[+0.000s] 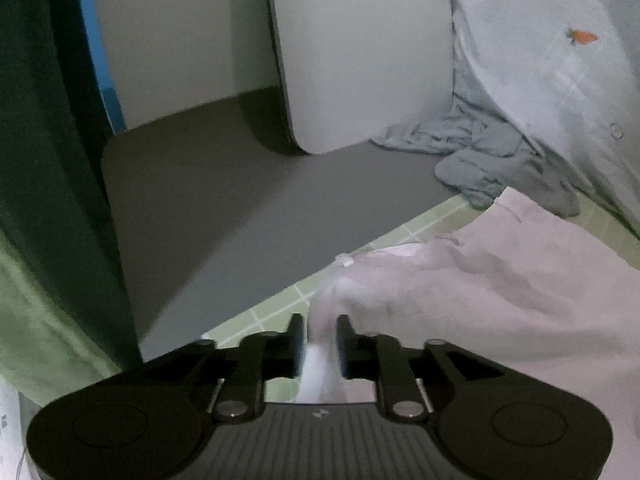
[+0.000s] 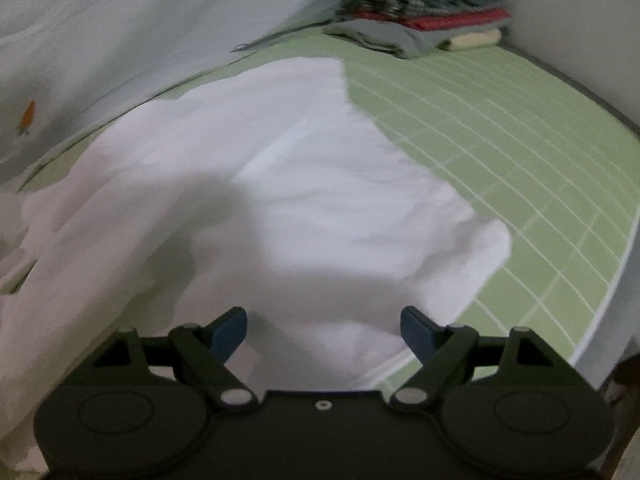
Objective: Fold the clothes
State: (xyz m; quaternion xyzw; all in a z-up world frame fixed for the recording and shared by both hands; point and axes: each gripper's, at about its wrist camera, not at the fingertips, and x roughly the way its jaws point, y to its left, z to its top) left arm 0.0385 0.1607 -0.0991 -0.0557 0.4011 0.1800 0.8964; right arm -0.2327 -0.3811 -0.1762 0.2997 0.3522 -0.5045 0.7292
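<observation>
Cloth [image 2: 304, 184], pale pink-white, lies spread and rumpled over my green gridded surface [image 2: 500, 152]; that is the piece I am folding. In my left wrist view the left gripper [image 1: 319, 344] has its fingers [image 1: 297, 340] close together with a bunched corner of the cloth [image 1: 500, 280] running up between them; it looks pinched, though blur keeps me from seeing the pads press. From there the fabric drapes away to the right over the surface edge [image 1: 276, 312]. My right gripper [image 2: 324, 330] hangs just above the near part of the cloth, its blue-tipped fingers [image 2: 228, 332] spread wide with nothing between them. A stack of folded clothes [image 2: 424, 12] sits at the far corner. A light shirt [image 2: 80, 60] with a small carrot motif lies to the left.
</observation>
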